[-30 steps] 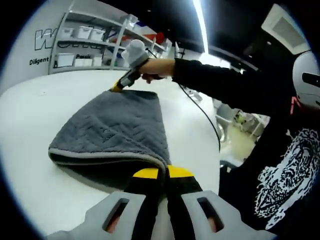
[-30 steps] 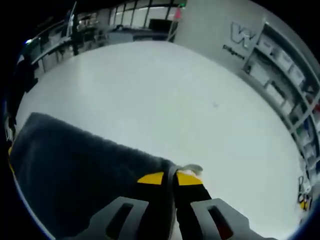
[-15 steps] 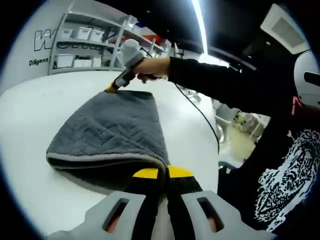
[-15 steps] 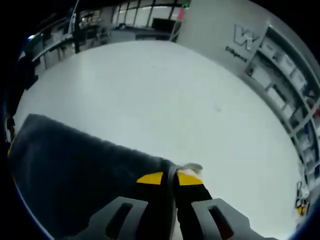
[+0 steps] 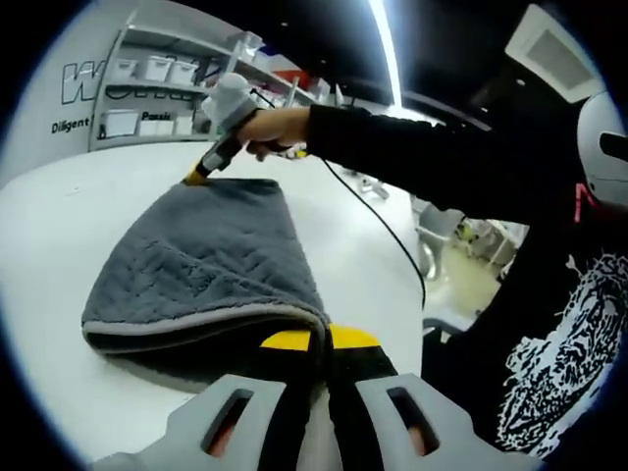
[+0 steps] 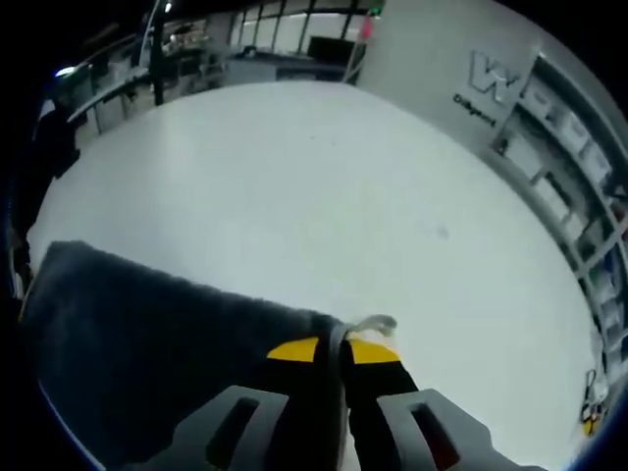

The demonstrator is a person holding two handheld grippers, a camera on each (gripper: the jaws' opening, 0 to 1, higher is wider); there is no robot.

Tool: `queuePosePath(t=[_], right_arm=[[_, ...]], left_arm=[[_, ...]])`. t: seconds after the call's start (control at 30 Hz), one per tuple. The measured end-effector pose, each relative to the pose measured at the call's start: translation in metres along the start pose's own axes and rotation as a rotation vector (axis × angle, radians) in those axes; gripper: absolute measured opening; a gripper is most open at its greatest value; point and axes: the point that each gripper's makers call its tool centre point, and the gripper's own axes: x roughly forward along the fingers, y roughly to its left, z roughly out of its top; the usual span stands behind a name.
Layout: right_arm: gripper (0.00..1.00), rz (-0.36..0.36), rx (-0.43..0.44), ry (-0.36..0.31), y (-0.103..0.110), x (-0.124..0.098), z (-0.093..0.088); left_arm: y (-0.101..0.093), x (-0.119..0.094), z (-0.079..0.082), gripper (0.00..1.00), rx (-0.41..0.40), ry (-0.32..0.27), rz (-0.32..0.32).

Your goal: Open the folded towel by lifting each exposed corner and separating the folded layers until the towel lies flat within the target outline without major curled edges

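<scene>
Grey towel (image 5: 211,260) on white table (image 5: 59,216)

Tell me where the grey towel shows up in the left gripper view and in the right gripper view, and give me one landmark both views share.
Left gripper view: the grey towel lies across the centre on the white table, reaching from the left gripper to the right gripper.
Right gripper view: the grey towel fills the lower left, its corner pinched at the right gripper.
Shared landmark: the wall shelves.
</scene>
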Motion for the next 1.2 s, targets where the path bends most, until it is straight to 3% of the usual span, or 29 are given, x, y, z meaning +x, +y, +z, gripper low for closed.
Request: queuePosePath(t=[0.67, 1.2], right_arm=[[0.05, 0.029, -0.058, 0.014, 0.008, 0.010, 0.016], [0.05, 0.052, -0.163, 0.043, 0.019, 0.022, 0.035]], left_arm=[[-0.015, 0.020, 0.007, 0.01, 0.053, -0.002, -0.008], [-0.022, 0.034, 0.014, 0.01, 0.097, -0.006, -0.017]])
